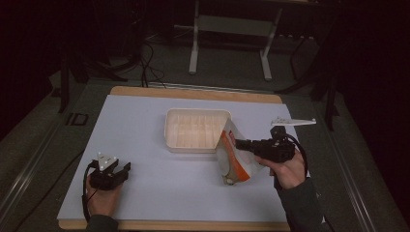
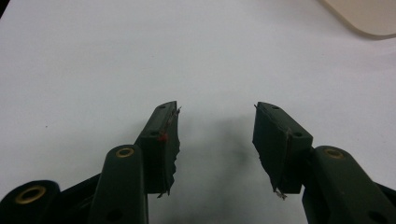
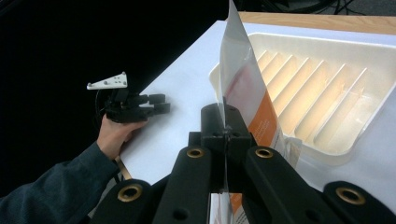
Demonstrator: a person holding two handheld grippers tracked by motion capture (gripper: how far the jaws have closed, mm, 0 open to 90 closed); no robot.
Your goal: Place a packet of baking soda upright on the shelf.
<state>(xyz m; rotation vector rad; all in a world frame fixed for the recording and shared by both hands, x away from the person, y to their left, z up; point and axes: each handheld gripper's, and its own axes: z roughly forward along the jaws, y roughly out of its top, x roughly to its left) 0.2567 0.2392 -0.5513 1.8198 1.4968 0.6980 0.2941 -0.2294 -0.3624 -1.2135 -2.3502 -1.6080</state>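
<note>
Gripping the pouch (image 1: 234,159) right of centre in my right gripper (image 1: 238,143) fingers, I judge the grasp done; the move into the tray (image 1: 170,135) remains. Left gripper (image 1: 126,167) fingers are spread, idle, lower left.

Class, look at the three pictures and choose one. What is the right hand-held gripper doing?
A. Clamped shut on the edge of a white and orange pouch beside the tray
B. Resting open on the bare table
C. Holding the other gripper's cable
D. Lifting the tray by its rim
A: the right hand-held gripper has its jaws pressed together on the pouch, which stands next to the tray; in the high view the pouch is at the tray's near right corner.
</note>
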